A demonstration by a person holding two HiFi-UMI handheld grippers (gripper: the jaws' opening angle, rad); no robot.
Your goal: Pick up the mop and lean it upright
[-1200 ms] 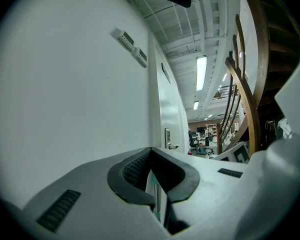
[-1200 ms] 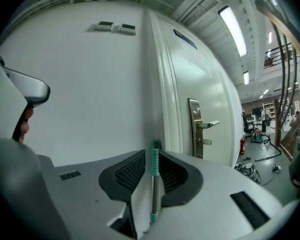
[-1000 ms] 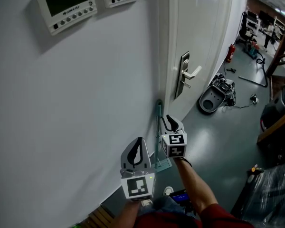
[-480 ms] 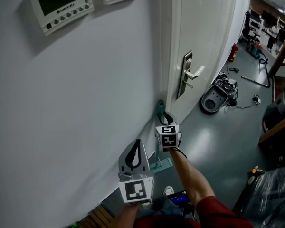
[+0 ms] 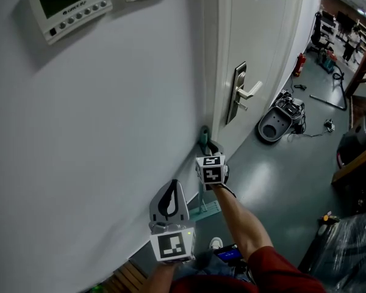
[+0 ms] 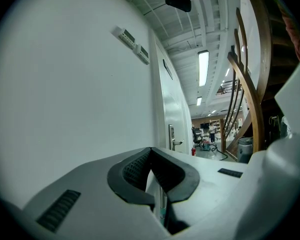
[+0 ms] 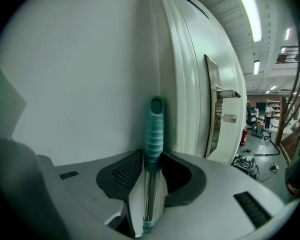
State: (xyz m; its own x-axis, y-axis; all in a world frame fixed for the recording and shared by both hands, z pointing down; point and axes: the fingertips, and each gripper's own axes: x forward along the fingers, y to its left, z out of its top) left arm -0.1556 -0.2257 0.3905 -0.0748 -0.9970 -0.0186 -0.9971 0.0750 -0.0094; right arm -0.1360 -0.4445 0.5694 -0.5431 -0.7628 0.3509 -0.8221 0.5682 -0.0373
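**Step in hand (my judgement):** letting go of the mop (image 5: 204, 138) once it leans steadily.

**Position.** The mop stands near upright. Its top rests against the wall (image 5: 110, 133), just left of the door frame (image 5: 217, 72). Its head (image 5: 210, 211) sits on the floor (image 5: 274, 170), near my feet.

**Tool state.**
- Right tool (image 7: 152, 158): the jaws are spread, with the handle (image 7: 153, 129) running between them. They have just been closing a little, but I see no firm pinch.
- Left tool (image 6: 150, 150): the jaws are pressed together and empty. It is near the wall, apart from the mop.

**Procedure.**
1. Confirm the handle top bears on the wall, not on the rounded frame edge.
2. Spread the right jaws fully, so that neither pad drags the handle.
3. Draw the right tool straight back toward me, with no sideways motion.
4. Keep the left tool close, ready to stop a slide.

**Appearance.** The mop has a thin chrome shaft and a ribbed teal grip with a hanging hole at the tip. The head is flat and pale teal. On a smooth wall, I expect the slim handle to slip sideways easily.
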